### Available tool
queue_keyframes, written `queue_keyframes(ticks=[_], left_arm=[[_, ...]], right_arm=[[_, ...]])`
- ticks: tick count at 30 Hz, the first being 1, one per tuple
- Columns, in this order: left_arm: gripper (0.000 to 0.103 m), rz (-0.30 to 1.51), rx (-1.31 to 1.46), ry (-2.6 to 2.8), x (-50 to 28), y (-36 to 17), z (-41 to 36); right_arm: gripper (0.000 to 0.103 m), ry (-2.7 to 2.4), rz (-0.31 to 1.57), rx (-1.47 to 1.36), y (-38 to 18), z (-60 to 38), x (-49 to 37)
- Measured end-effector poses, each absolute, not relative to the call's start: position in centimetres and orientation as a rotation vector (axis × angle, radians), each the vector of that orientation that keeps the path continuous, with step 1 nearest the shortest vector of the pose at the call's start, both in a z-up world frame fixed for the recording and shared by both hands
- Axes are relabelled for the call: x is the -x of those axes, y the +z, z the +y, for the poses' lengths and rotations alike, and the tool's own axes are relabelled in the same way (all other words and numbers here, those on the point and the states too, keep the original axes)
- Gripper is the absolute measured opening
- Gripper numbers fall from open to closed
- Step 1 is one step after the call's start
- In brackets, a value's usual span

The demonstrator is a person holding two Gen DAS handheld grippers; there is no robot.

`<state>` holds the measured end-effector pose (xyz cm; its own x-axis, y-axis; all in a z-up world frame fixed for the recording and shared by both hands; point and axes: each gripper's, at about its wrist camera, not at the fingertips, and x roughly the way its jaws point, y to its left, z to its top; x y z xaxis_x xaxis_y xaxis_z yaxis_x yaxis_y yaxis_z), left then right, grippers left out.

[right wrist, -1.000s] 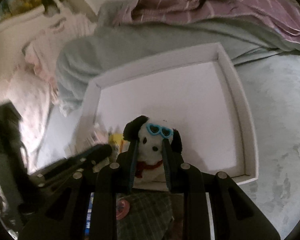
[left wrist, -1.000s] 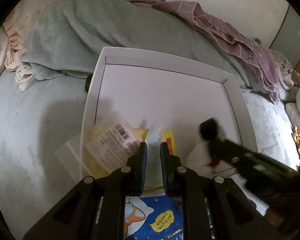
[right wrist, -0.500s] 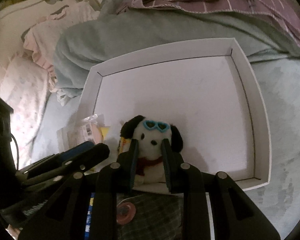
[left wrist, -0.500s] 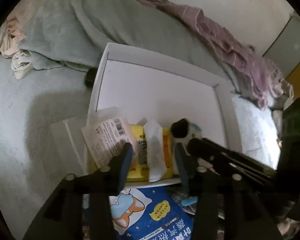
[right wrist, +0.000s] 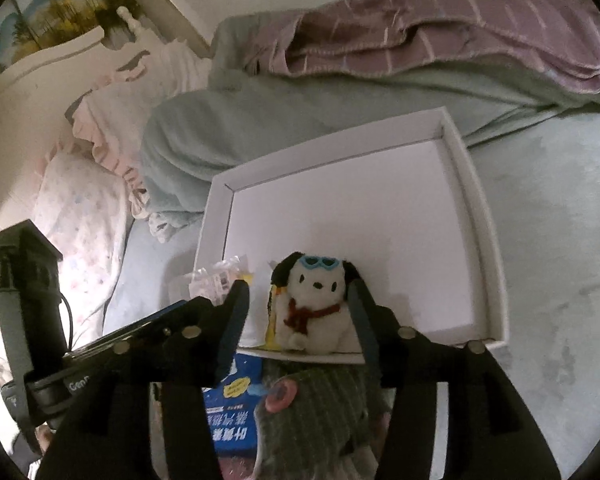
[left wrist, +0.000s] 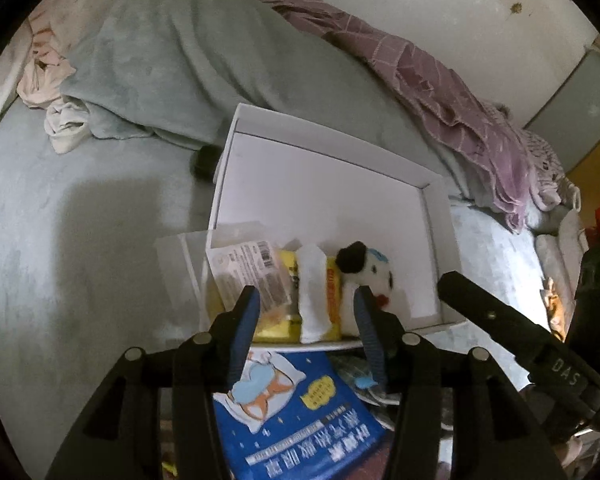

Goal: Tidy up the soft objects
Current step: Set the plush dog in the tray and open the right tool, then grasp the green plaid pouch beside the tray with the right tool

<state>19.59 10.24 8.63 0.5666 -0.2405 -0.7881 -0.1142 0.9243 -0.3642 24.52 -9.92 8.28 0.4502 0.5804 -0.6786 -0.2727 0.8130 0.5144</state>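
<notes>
1. The right gripper [right wrist: 298, 314] is being seen with its jaws opening; the plush dog [right wrist: 315, 308] is sitting between the fingers, and the pads are standing clear of it on both sides.
2. The dog is being propped upright at the near edge of the white tray [right wrist: 482, 240], blue sunglasses on its head and a red scarf at its neck.
3. The left gripper [left wrist: 306, 316] is being held with its jaws parted, nothing pinched; the yellow tissue pack [left wrist: 332, 300] with its white tissue [left wrist: 311, 300] sticking up is lying just beyond the fingertips, untouched.
4. A clear packet with a barcode label [left wrist: 250, 276] is lying just past the left finger, over the tray's near corner.
5. The dog is being seen in the left view just beyond the right finger, touching the tissue pack.
6. Below the jaws, nearer than the tray, a blue printed packet [left wrist: 300, 412] is lying, and a dark ribbed item [right wrist: 320, 412] beside it.
7. Farther out, a grey-green blanket [left wrist: 188, 60] and a purple checked cloth [right wrist: 440, 32] are heaped behind the tray.
</notes>
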Motion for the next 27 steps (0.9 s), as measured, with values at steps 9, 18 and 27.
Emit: queue_keyframes(ticks=[9, 18, 27], left_arm=[[0.049, 1.015, 0.352, -0.071, -18.0, 10.0, 8.5], [0.049, 1.037, 0.281, -0.033, -16.6, 11.0, 7.3], [0.049, 1.123, 0.327, -0.111, -16.7, 10.4, 7.5]], right_arm=[[0.067, 0.228, 0.805, -0.275, 11.2, -11.1, -20.4], [0.068, 0.323, 0.953, -0.290, 11.4, -10.4, -19.7], [0.066, 0.394, 1.102, -0.347, 9.6, -10.2, -19.8]])
